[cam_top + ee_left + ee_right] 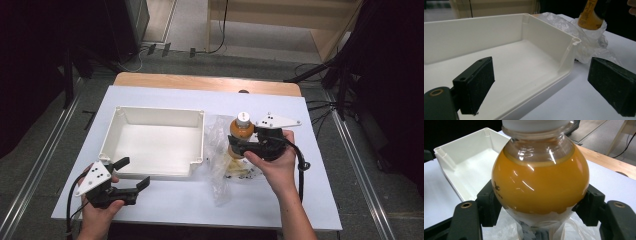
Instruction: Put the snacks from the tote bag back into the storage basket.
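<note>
Lifting step: the right gripper (250, 145) is clamped on the clear plastic bottle of orange juice (241, 131), upright over the crumpled transparent plastic bag (218, 150). The left gripper (131, 175), jaws apart and empty, waits beside the shallow white plastic tray (152, 112). Judged next: carry the bottle into the tray.

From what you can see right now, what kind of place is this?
Probably a lab or studio set up for recording, not a home. The white-covered table stands on a grey floor between metal floor rails, cables trail across the floor, and dark stands flank it.
</note>
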Demonstrator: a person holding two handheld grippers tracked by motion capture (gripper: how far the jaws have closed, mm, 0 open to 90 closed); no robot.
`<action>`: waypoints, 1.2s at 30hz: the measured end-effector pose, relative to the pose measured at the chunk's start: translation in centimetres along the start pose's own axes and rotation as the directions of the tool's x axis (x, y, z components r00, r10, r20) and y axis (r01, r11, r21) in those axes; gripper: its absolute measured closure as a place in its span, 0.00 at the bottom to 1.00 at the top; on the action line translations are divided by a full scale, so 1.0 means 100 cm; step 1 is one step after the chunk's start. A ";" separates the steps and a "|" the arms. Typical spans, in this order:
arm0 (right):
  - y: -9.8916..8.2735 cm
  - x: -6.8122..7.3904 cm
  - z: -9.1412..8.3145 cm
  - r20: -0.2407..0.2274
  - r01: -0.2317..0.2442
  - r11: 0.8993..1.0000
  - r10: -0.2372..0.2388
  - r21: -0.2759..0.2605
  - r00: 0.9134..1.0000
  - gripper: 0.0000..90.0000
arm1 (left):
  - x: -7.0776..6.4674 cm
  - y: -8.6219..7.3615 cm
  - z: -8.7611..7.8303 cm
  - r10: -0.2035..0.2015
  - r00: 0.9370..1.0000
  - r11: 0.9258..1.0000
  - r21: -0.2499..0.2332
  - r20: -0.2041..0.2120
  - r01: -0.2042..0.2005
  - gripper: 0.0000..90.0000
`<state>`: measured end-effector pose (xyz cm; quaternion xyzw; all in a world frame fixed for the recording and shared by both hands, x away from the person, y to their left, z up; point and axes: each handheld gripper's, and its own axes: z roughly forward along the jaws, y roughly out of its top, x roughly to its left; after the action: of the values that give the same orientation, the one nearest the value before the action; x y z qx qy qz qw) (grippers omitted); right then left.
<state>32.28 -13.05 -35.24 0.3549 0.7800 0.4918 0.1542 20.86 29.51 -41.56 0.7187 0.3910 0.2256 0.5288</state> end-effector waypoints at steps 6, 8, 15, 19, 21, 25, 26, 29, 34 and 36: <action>0.003 0.002 0.008 -0.007 0.007 1.000 -0.007 0.006 1.000 0.36 | 0.016 0.002 -0.015 -0.036 0.999 0.998 -0.049 -0.038 0.035 0.03; 0.005 0.004 0.009 -0.010 0.006 1.000 -0.006 0.005 1.000 0.36 | 0.018 0.002 -0.017 -0.039 0.998 0.998 -0.051 -0.040 0.037 0.03; 0.010 0.006 0.014 -0.014 0.014 1.000 -0.013 0.006 1.000 0.36 | 0.023 0.003 -0.023 -0.041 0.998 0.996 -0.079 -0.048 0.037 0.02; 0.013 0.007 0.017 -0.019 0.012 1.000 -0.012 0.009 1.000 0.36 | 0.026 0.002 -0.026 -0.040 0.998 0.996 -0.081 -0.058 0.036 0.01; 0.014 0.007 0.018 -0.019 0.015 1.000 -0.015 0.009 1.000 0.36 | 0.027 0.003 -0.027 -0.043 0.997 0.996 -0.080 -0.064 0.038 0.01; 0.018 0.009 0.020 -0.024 0.019 1.000 -0.019 0.007 1.000 0.36 | 0.029 0.003 -0.029 -0.043 0.997 0.996 -0.083 -0.067 0.037 0.01; 0.019 0.010 0.021 -0.027 0.023 1.000 -0.023 0.005 0.999 0.36 | 0.029 0.003 -0.030 -0.045 0.997 0.996 -0.084 -0.070 0.039 0.01; 0.021 0.011 0.023 -0.028 0.023 1.000 -0.023 0.007 0.999 0.36 | 0.030 0.003 -0.031 -0.042 0.997 0.995 -0.092 -0.072 0.036 0.01; 0.024 0.013 0.026 -0.034 0.026 1.000 -0.026 0.009 0.999 0.36 | 0.028 0.004 -0.034 -0.030 0.997 0.992 -0.122 -0.067 0.022 0.01; 0.025 0.014 0.027 -0.034 0.027 1.000 -0.027 0.009 0.999 0.36 | 0.027 0.004 -0.035 -0.026 0.997 0.991 -0.131 -0.066 0.017 0.01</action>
<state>33.91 -9.61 -34.18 0.3366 0.7895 0.4919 0.1458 20.02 33.69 -40.25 0.6703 0.4008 0.2692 0.5635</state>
